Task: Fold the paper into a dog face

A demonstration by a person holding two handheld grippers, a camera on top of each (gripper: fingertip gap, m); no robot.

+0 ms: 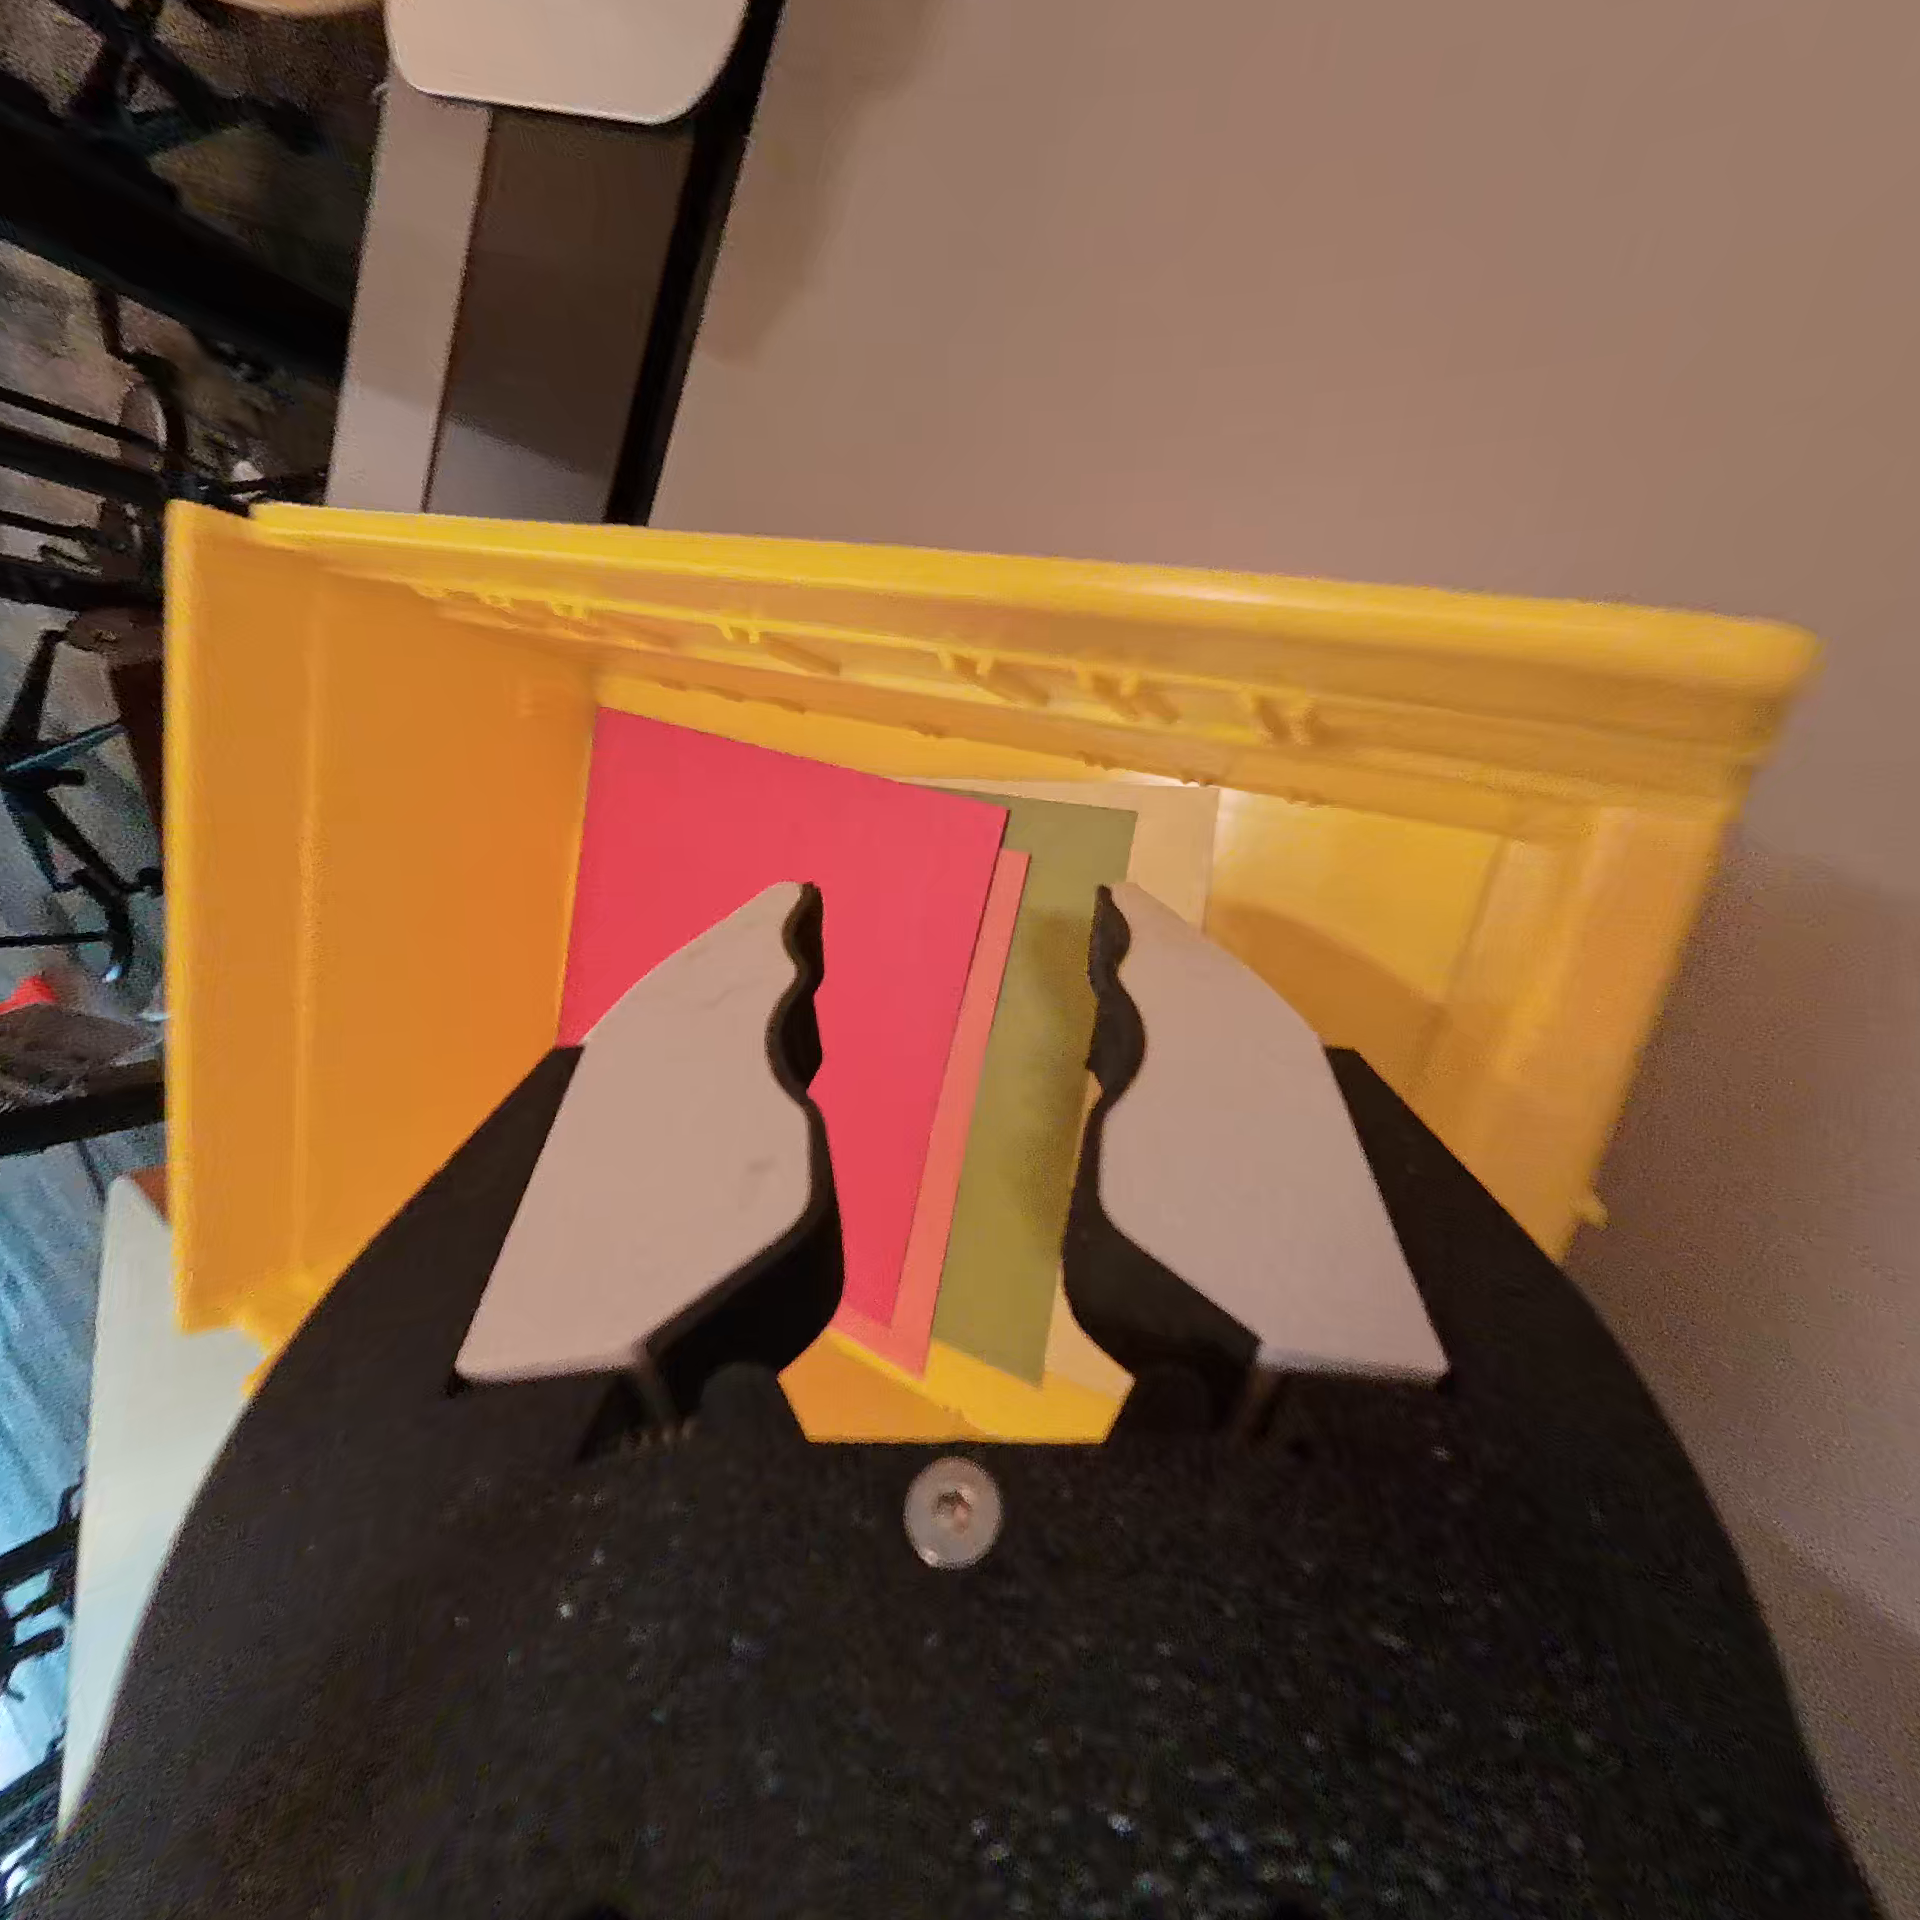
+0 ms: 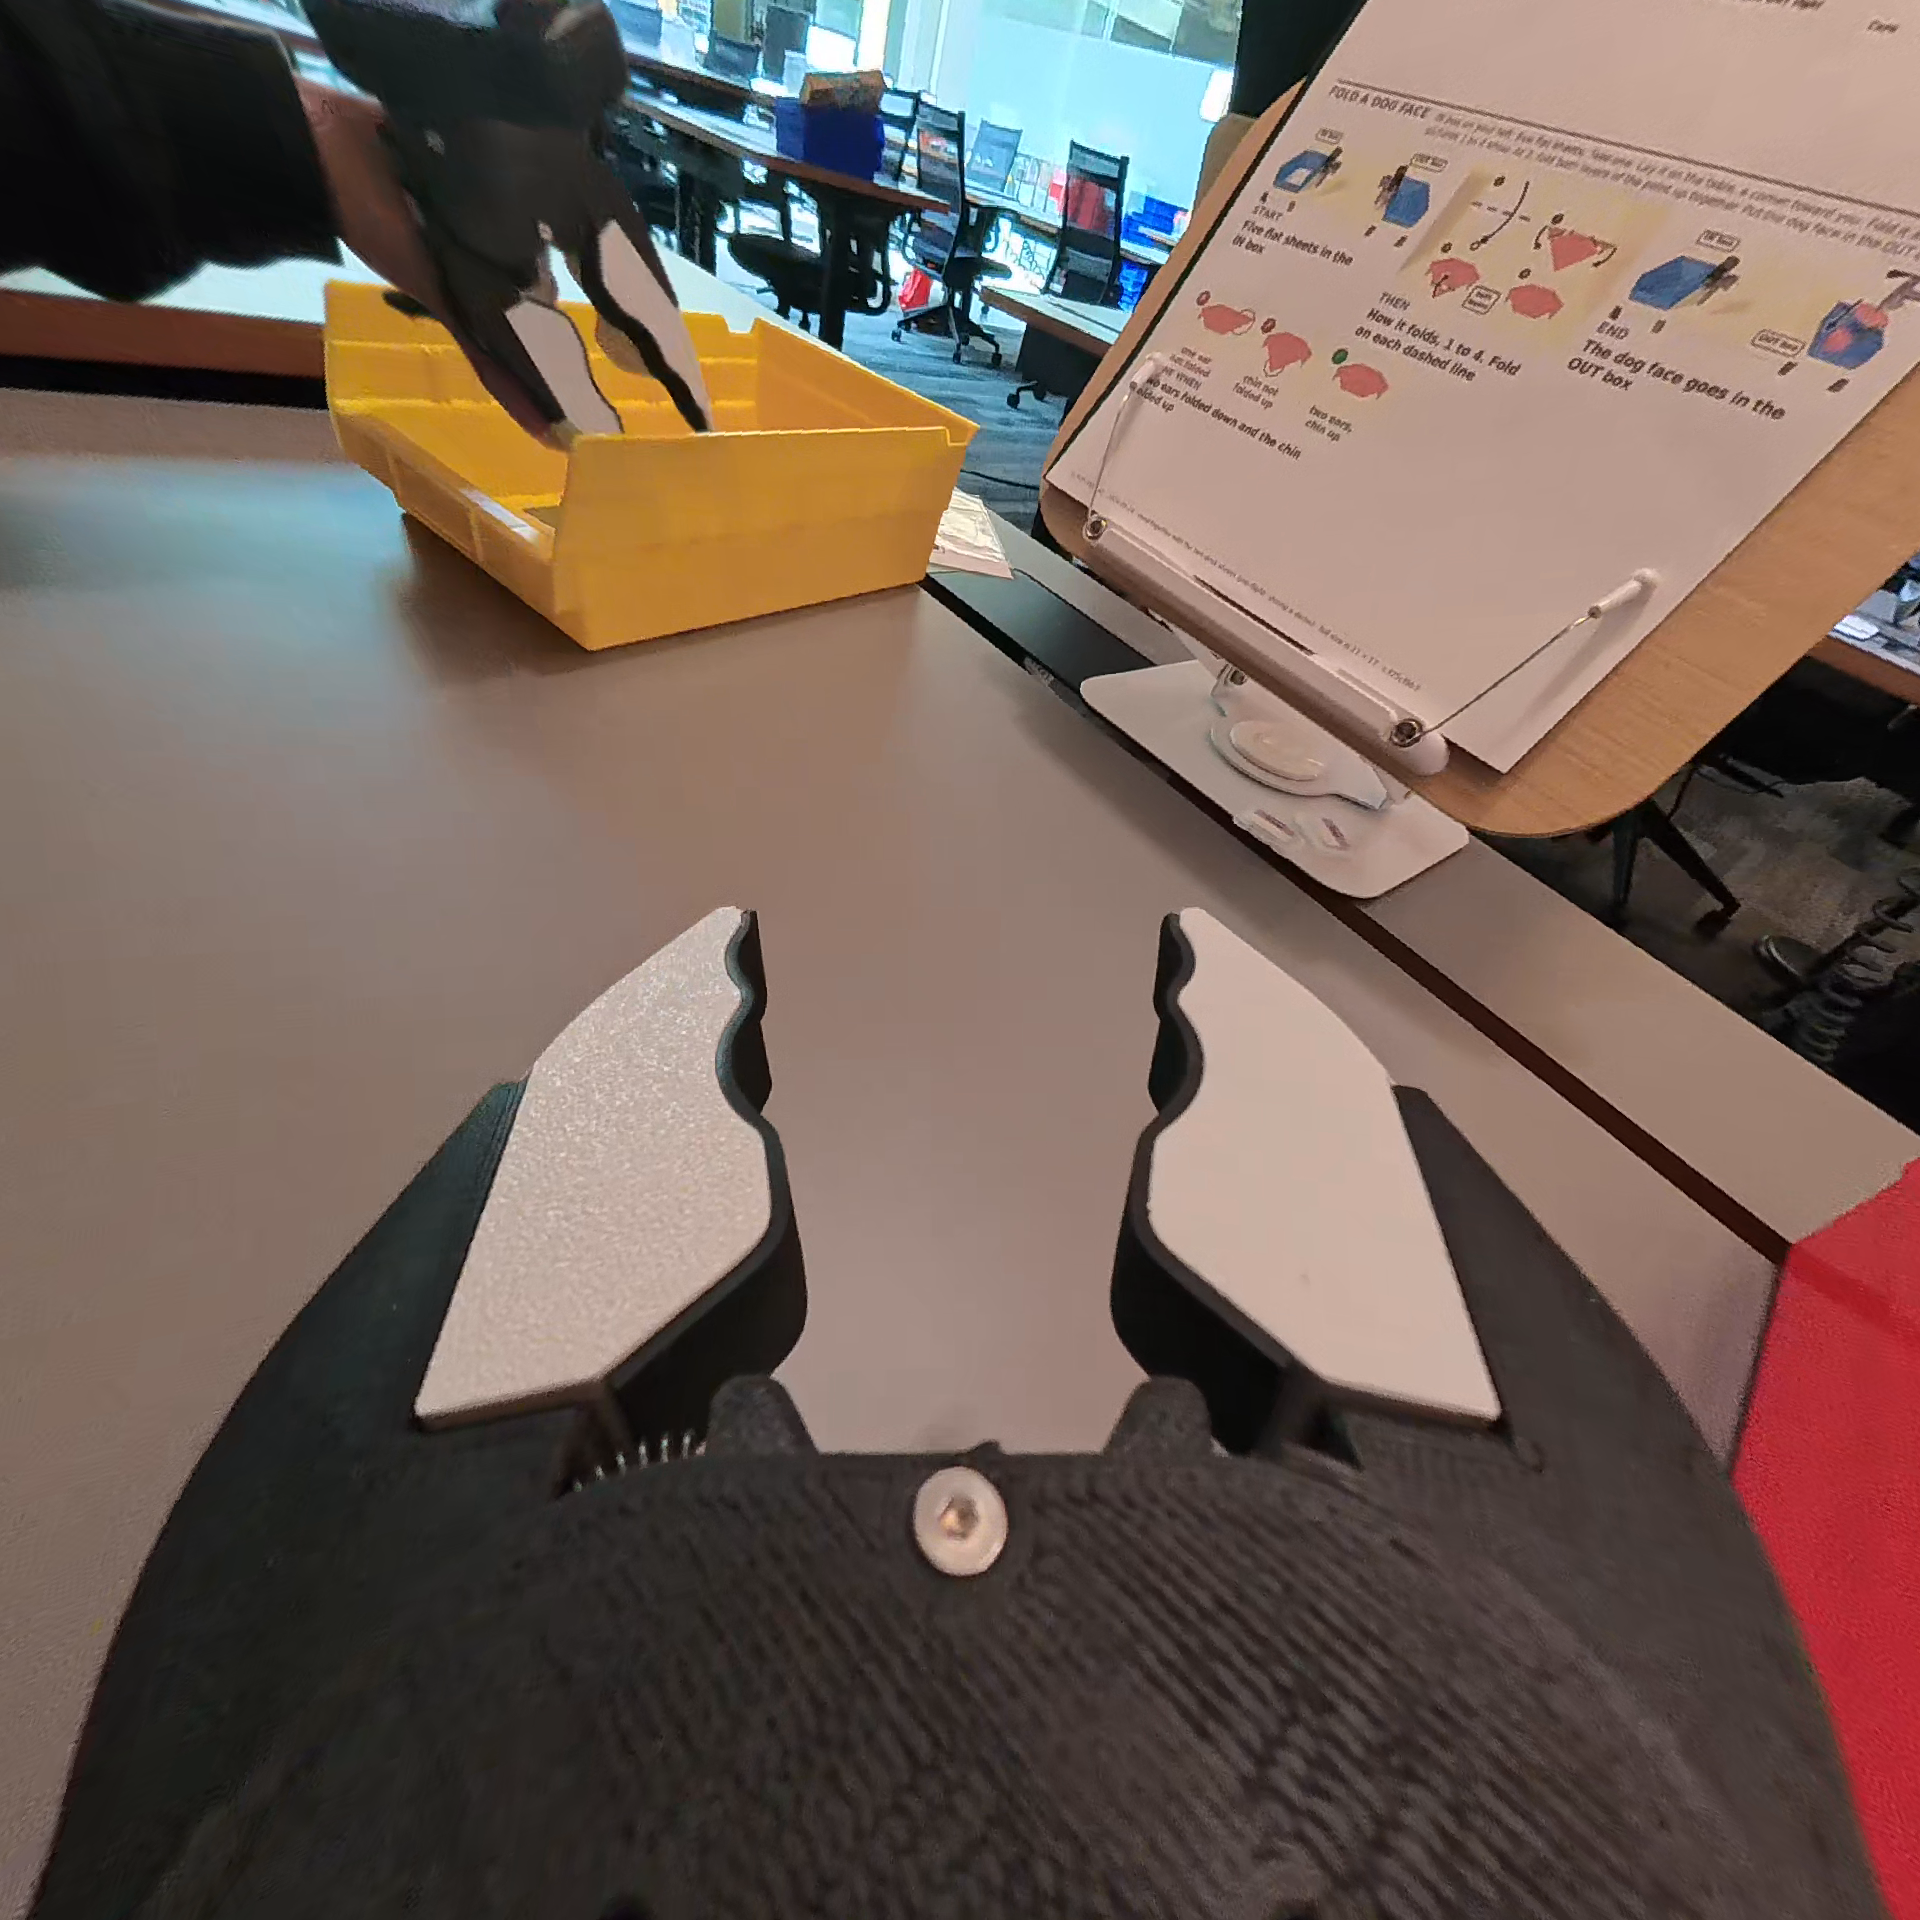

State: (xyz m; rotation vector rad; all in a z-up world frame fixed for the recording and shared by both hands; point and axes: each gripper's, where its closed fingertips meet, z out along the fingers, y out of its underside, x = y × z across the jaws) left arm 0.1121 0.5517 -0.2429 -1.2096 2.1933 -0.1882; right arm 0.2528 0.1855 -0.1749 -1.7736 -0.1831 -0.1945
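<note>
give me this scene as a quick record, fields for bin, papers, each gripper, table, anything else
bin: yellow plastic bin on the table, far left in the right wrist view
papers: flat sheets in the bin, red sheet on top, then salmon sheet, olive green sheet, pale sheet
left gripper: open, fingers reaching into the bin above the sheets, nothing gripped
right gripper: open, empty, over bare table
table: grey-brown tabletop
other: wooden stand with printed instruction sheet; red box at right edge
</note>
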